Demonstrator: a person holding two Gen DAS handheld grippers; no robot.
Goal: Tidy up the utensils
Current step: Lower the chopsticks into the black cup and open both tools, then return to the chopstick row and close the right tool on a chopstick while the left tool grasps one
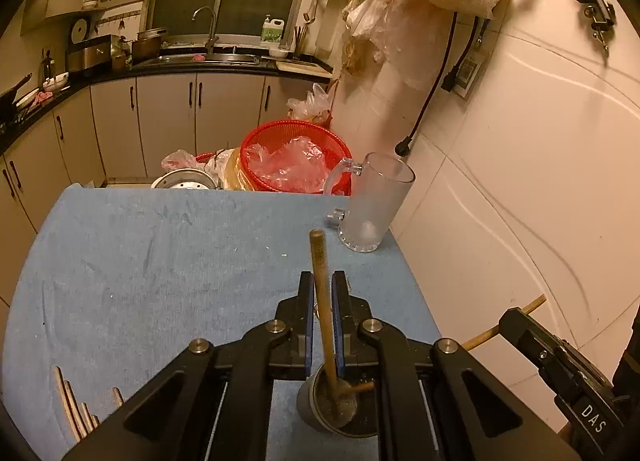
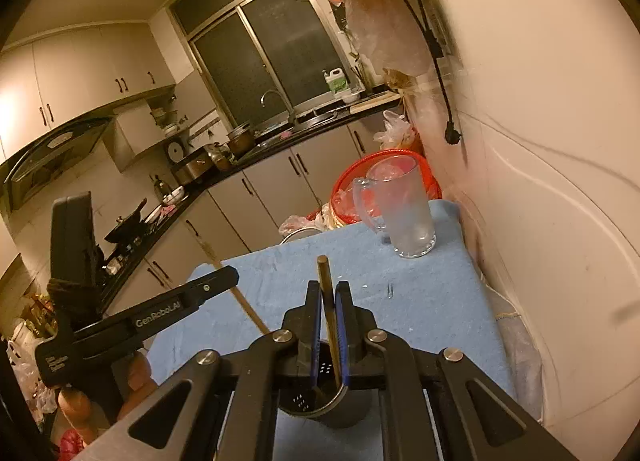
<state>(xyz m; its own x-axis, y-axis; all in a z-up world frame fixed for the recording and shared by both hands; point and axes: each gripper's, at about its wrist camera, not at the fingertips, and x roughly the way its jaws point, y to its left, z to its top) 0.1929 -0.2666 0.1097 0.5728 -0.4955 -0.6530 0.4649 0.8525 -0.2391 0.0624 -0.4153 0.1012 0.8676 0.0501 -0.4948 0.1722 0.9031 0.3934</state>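
My left gripper (image 1: pixel 323 285) is shut on a brown chopstick (image 1: pixel 321 285) whose lower end stands in a dark round utensil holder (image 1: pixel 340 411) on the blue cloth. A second chopstick end lies inside the holder. My right gripper (image 2: pixel 329 293) is shut on another chopstick (image 2: pixel 326 285), its lower end in the same perforated holder (image 2: pixel 324 405). The right gripper (image 1: pixel 560 361) shows at the right of the left wrist view with its chopstick (image 1: pixel 524 309) sticking out. The left gripper (image 2: pixel 168 309) and its chopstick (image 2: pixel 244 305) show at the left of the right wrist view.
A frosted glass mug (image 1: pixel 372 205) stands at the far right of the blue cloth (image 1: pixel 160 261), also in the right wrist view (image 2: pixel 404 213). A red basket (image 1: pixel 296 157) sits beyond the table. Wooden slats (image 1: pixel 76 405) lie at near left. A white wall (image 1: pixel 540 181) runs along the right.
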